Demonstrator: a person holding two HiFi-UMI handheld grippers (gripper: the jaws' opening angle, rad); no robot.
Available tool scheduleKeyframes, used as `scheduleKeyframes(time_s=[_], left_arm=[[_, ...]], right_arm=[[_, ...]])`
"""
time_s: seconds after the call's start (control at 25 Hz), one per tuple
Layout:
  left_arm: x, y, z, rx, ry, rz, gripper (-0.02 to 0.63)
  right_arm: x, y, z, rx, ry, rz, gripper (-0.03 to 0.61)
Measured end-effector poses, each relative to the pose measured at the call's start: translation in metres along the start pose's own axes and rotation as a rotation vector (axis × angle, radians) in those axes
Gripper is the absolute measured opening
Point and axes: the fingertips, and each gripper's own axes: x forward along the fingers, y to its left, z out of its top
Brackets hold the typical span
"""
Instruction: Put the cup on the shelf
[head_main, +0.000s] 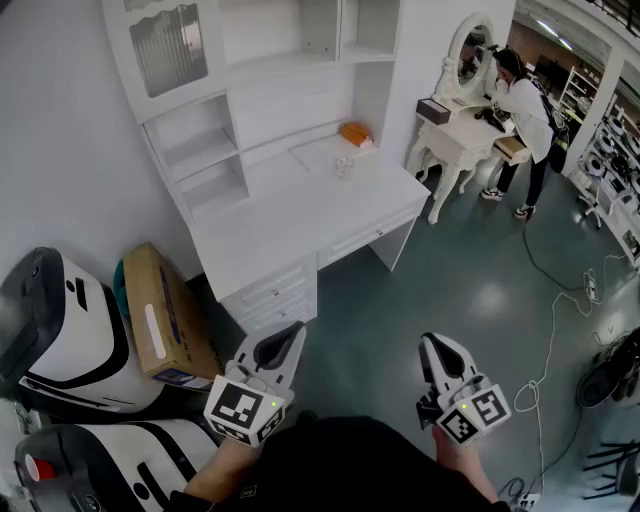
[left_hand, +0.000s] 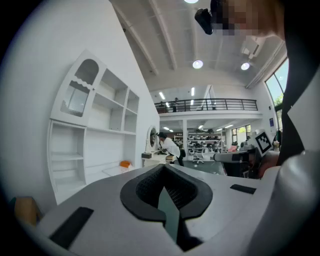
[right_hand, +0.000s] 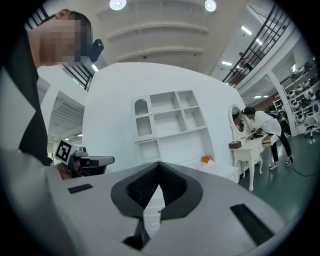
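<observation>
Hanging low in the picture, two tongs point up toward the furniture: the left tongs (head_main: 285, 345) at bottom middle and the right tongs (head_main: 440, 358) a little to the right. Both are pressed together and pinch nothing, and each gripper view shows its tips meeting.

One white table (head_main: 300, 215) stands in the upper middle. On its back part sits one small pale thing (head_main: 344, 166) that may be the cup. It is too small to be sure. It is just beside one orange thing (head_main: 355, 132) and well back from the table's front edge.

One shelf unit (head_main: 250, 70) rises behind the table. Two open shelves (head_main: 200, 160) are stacked at its left under a glass door.

A wide stretch of floor (head_main: 440, 290) lies between the tongs and the table's front edge.

At the left, one cardboard box (head_main: 165, 320) leans near the table's corner. Two white and black machines (head_main: 60, 330) fill the lower left.

At the upper right, one person (head_main: 520, 110) bends over one little mirror table (head_main: 455, 135). One cable (head_main: 550, 290) snakes across the floor on the right.
</observation>
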Motion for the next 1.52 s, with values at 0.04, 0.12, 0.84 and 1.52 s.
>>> scheduleKeyframes(time_s=[0.04, 0.12, 0.84, 1.52], left_arm=[[-0.001, 0.001, -0.001, -0.007, 0.002, -0.008, 0.011], [-0.002, 0.004, -0.004, -0.011, 0.008, -0.021, 0.011], [-0.014, 0.066, -0.021, -0.006, 0.036, -0.072, 0.012], [0.122, 0.081, -0.016, 0.004, 0.067, -0.074, 0.012]], right_arm=[[0.002, 0.002, -0.001, -0.001, 0.001, -0.001, 0.015], [0.005, 0.006, -0.005, 0.001, 0.004, -0.006, 0.015], [0.054, 0.063, -0.023, 0.027, 0.005, 0.035, 0.017], [0.118, -0.059, -0.02, 0.064, 0.028, 0.066, 0.017]])
